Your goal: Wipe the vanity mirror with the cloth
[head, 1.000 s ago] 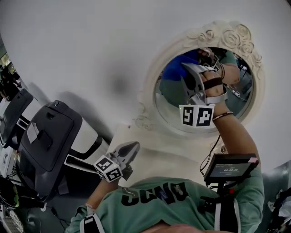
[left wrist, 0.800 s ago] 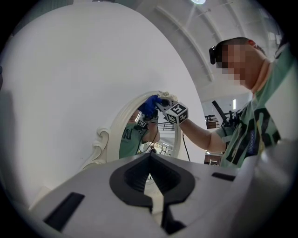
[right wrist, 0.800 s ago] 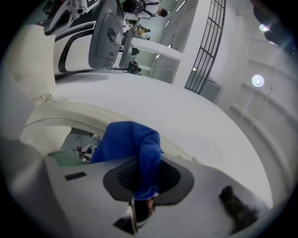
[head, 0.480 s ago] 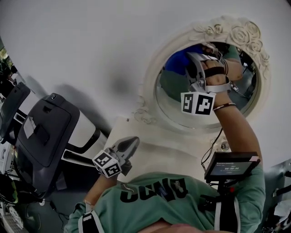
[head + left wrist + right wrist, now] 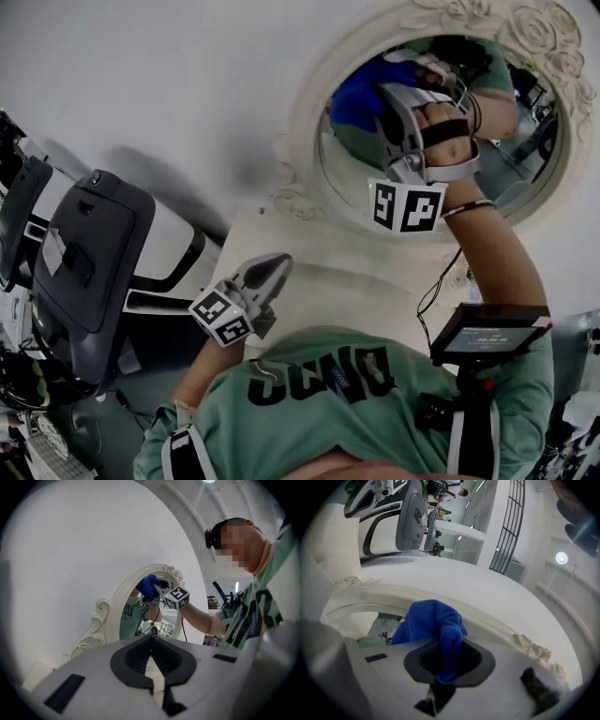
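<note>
The oval vanity mirror [image 5: 487, 159] in its ornate cream frame [image 5: 305, 141] stands against the white wall at the upper right. My right gripper [image 5: 386, 92] is raised in front of the glass, shut on a blue cloth [image 5: 359, 96] that presses against the mirror's upper left part. In the right gripper view the cloth [image 5: 433, 620] bunches out of the right gripper [image 5: 447, 656] against the frame [image 5: 497, 625]. My left gripper [image 5: 278, 266] hangs low over the cream tabletop [image 5: 328, 281], shut and empty. The left gripper view shows the left gripper [image 5: 151, 639] below the mirror [image 5: 136, 616] and the cloth [image 5: 146, 585].
A black and white exercise machine [image 5: 84, 253] stands close on the left. A small screen [image 5: 489, 334] is mounted at the person's chest on the right. A black cable [image 5: 436, 291] hangs from the right forearm. The wall [image 5: 169, 84] behind is plain white.
The head view has shifted, so the mirror sits higher in frame. The right gripper with the cloth has slid a little to the left and down on the glass. The left gripper has barely moved.
</note>
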The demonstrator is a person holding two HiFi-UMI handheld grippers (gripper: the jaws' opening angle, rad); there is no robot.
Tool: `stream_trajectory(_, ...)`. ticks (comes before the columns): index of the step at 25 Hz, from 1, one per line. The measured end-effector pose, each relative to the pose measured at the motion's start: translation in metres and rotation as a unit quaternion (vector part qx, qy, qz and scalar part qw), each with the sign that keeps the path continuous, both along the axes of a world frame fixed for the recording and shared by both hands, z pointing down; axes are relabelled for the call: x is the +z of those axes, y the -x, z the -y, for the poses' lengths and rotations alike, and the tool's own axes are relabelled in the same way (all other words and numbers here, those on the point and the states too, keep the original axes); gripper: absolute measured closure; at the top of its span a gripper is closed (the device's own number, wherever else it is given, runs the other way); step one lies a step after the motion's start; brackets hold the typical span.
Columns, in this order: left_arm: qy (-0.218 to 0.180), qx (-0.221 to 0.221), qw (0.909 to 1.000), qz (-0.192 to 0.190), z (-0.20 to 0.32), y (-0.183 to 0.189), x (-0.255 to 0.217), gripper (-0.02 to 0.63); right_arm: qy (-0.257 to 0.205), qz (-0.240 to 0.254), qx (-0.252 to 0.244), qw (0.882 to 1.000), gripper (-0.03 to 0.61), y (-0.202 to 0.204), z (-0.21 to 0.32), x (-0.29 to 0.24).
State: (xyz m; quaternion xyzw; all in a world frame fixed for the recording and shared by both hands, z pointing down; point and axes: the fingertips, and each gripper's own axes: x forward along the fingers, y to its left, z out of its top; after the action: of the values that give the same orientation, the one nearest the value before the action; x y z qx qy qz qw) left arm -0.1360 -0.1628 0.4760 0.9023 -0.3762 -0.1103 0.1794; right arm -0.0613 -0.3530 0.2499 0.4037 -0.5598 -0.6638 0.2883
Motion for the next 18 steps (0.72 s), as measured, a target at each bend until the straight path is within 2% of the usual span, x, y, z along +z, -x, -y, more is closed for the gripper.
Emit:
stream_trajectory(6, 0.028, -0.011, 0.9996, 0.002, 0.003, 0.008, 0.020, 0.604, 0.097, -0.073, -0.013, 0.993, 0.531, 0.014, 0.001, 0.164)
stream_trajectory(9, 0.036, -0.018, 0.9992, 0.004, -0.001, 0.013, 0.023, 0.604, 0.163, -0.132, -0.006, 0.978, 0.530, 0.007, -0.005, 0.264)
stream_trajectory(11, 0.045, -0.024, 0.9987, 0.005, -0.004, 0.018, 0.025, 0.604, 0.201, -0.153, -0.002, 0.968, 0.530, -0.001, -0.010, 0.320)
stream_trajectory(13, 0.051, -0.029, 0.9983, 0.005, -0.004, 0.023, 0.029, 0.604, 0.212, -0.142, -0.001, 0.967, 0.531, -0.007, -0.009, 0.338)
stream_trajectory(18, 0.052, -0.033, 0.9981, 0.000, -0.008, 0.026, 0.031, 0.604, 0.227, -0.128, 0.001, 0.965, 0.531, -0.005, -0.011, 0.335)
